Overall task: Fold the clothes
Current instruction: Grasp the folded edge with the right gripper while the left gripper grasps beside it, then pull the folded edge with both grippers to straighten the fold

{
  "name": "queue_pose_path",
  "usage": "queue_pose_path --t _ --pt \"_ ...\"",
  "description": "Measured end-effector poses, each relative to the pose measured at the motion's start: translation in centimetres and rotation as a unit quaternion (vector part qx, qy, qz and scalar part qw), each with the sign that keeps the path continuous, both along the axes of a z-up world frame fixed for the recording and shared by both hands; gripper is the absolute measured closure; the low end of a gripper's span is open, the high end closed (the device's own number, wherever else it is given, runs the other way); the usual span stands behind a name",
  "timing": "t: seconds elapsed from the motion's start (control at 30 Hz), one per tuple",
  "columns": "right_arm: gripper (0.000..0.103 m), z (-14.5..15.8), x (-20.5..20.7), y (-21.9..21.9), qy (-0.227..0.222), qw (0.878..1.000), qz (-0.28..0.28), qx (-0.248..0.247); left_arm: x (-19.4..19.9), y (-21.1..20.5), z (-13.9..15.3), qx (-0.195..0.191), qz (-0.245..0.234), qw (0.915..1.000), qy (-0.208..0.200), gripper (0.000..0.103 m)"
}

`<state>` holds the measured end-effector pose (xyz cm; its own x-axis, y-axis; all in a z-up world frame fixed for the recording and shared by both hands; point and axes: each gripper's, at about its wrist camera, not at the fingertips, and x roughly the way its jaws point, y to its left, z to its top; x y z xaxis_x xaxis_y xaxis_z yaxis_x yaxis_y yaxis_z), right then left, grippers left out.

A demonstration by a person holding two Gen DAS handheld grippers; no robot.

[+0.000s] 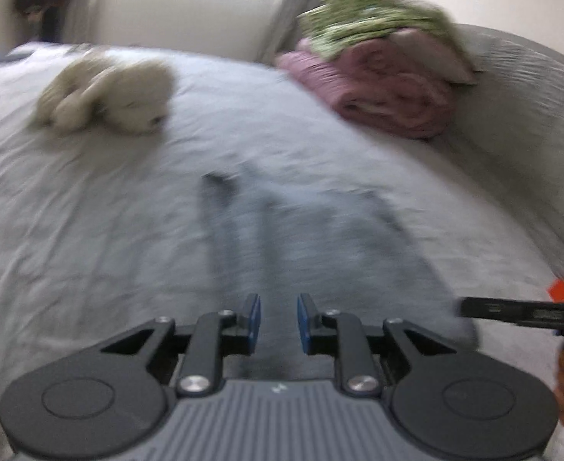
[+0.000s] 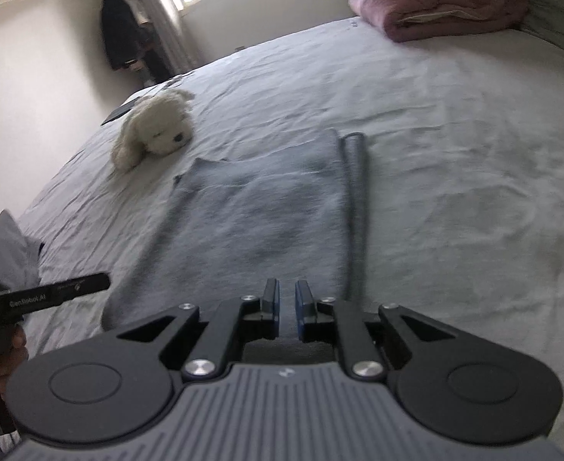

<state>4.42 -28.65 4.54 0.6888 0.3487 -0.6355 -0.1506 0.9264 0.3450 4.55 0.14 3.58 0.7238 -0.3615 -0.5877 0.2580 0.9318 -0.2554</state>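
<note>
1. Left-wrist view first, sweeping from the left: a cream plush toy dog [image 1: 109, 94] lies flopped on the pale grey bedsheet [image 1: 51, 230], well clear of the action, likely just parked out of the folding zone.
2. Centre now, and here is the task's thing: a grey knitted garment [image 1: 301, 238] spread flat on the sheet right ahead of the left gripper [image 1: 279, 320]. It is badly blurred here, so its edges are hard to read.
3. That left gripper's blue-padded fingers [image 1: 254, 317] stand a small way apart with nothing between them; the cloth lies beyond and below, not pinched.
4. Far right, a folded pink blanket [image 1: 389, 92] with a green patterned cloth [image 1: 374, 23] on top sits stacked at the bed's edge.
5. Over to the right-wrist view, where the garment [image 2: 259, 226] reads sharper: a neat flat panel, a darker rolled or ribbed edge down its right side, near end just under the tools. Looks like one fold is made and laid down.
6. The right gripper [image 2: 286, 307] shows a narrow gap between its pads, holding nothing, hovering over the near hem, which suggests a fresh grab is next.
</note>
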Motion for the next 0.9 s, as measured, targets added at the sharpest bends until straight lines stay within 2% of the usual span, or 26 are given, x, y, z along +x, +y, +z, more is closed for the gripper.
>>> queue_pose_path --t 0.13,0.37,0.6,0.73,0.9 --pt "0.09 -0.1 -0.3 2.1 -0.012 0.999 0.038 -0.011 -0.5 -2.7 -0.3 0.01 -0.046 0.9987 -0.023 0.083" --pt "0.088 -2.5 0.8 4.9 0.012 0.996 0.067 -0.051 0.5 -4.1 -3.4 0.056 -0.032 0.9977 0.021 0.083" --pt "0.1 -2.9 1.1 4.2 0.032 0.995 0.065 -0.068 0.9 -2.4 -3.4 0.044 -0.01 0.9983 0.037 0.087" --pt "0.101 -2.5 0.7 3.3 0.018 0.992 0.052 -0.113 1.3 -0.7 -3.5 0.029 0.007 0.9984 0.048 0.093" --pt "0.101 -2.5 0.8 1.5 0.029 0.993 0.028 -0.107 1.3 0.1 -3.8 0.016 0.007 0.9984 0.053 0.095"
